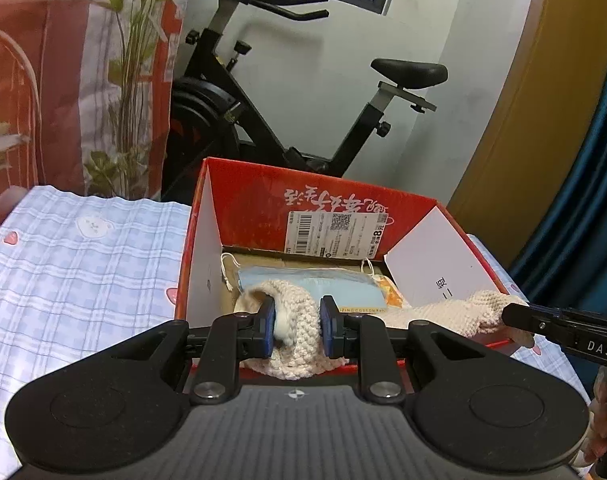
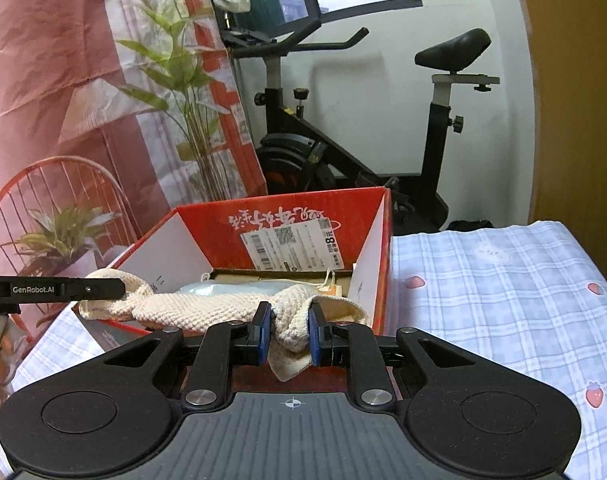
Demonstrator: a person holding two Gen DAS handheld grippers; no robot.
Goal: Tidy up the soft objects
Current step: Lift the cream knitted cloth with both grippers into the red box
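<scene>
Left wrist view: my left gripper is pinched in on a bunched fold of the cream knitted scarf, blue pads pressed into the wool from both sides. The scarf hangs over the near rim of the red box, one end curling down inside onto the pale blue packets, the other running off right to where my other gripper comes in. The box sits on the table under a blue checked cloth.

Right wrist view: my right gripper is clamped on the scarf's other end, a knotted twist squeezed between the pads with a corner drooping below. The left one holds the far end, the knit sagging between us above the box.

It looks light, limp and stretchy, so I'd judge it will droop wherever unsupported; gripping thick bunched folds, as now, seems safest.
</scene>
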